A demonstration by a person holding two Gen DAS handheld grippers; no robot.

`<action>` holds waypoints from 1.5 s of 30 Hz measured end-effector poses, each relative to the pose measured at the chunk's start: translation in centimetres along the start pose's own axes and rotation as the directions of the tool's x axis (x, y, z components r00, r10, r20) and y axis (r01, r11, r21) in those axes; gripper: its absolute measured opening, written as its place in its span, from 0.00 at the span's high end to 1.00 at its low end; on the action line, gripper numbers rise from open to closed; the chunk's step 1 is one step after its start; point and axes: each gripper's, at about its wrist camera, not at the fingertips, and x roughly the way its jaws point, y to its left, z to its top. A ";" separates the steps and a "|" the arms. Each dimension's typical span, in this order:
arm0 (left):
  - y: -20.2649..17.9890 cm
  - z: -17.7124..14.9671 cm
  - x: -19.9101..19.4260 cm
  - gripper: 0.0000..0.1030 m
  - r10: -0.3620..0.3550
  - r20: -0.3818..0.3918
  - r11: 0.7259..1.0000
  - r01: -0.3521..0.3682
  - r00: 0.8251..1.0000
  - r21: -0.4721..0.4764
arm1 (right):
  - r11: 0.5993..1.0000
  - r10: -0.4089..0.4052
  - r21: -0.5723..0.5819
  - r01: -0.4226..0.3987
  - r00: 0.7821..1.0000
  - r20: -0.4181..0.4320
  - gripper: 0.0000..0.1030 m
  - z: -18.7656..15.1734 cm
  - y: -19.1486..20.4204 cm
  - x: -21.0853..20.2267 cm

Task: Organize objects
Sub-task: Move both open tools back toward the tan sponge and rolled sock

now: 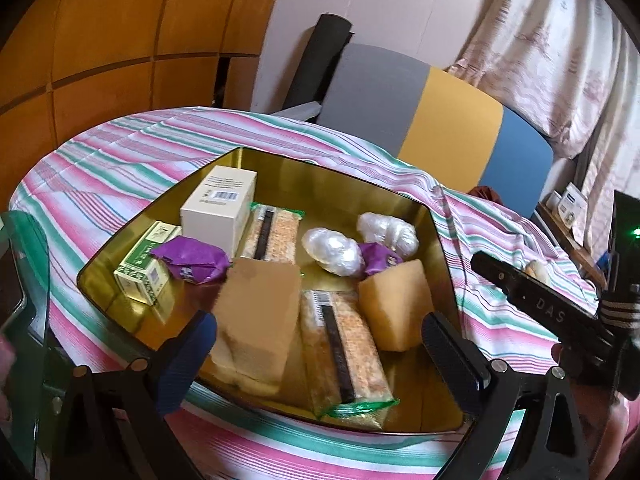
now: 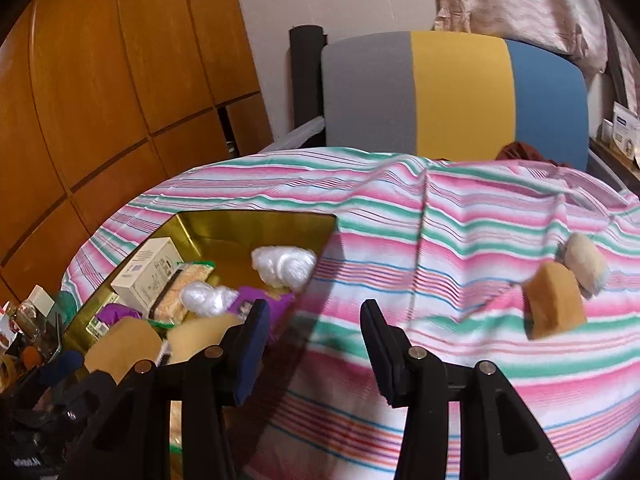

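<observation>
Plainly "DAS" on right claw — barcoded white box

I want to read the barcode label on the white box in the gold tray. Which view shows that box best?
The left wrist view: the white box stands near the tray's far left corner, unobstructed, barcode face up. The right wrist view shows it smaller, near the picture's left edge, label harder to make out.

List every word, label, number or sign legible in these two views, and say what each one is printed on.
"DAS": white letters on the black right gripper body, seen in the left wrist view.
White box in the gold tray: barcode label and print lines, too small to read.
Green box: printing blurred, unreadable.
Purple wrapper: white marking, unreadable.
Snack bars' dark bands: lettering illegible.
Shelf boxes: blurred.
</observation>
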 end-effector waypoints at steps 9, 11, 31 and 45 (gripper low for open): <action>-2.6 -0.9 -0.8 0.00 -0.053 -0.002 0.994 0.053 0.999 0.090 | 0.992 -0.097 0.072 0.099 0.995 -0.040 0.54 -3.2 -5.7 -2.2; -3.2 -1.2 -1.0 0.00 -0.058 0.002 0.992 0.058 0.998 0.115 | 0.988 -0.116 0.095 0.121 0.992 -0.051 0.54 -3.9 -7.3 -2.7; -7.8 -2.8 -1.9 0.00 -0.067 -0.021 0.962 0.070 0.998 0.265 | 0.950 -0.190 0.246 0.194 0.981 -0.039 0.53 -0.7 -20.2 -1.5; -12.3 -2.5 -1.4 0.00 -0.130 -0.052 0.940 0.140 0.990 0.312 | 0.978 -0.115 0.179 0.105 0.992 0.048 0.38 -0.7 -19.3 -4.3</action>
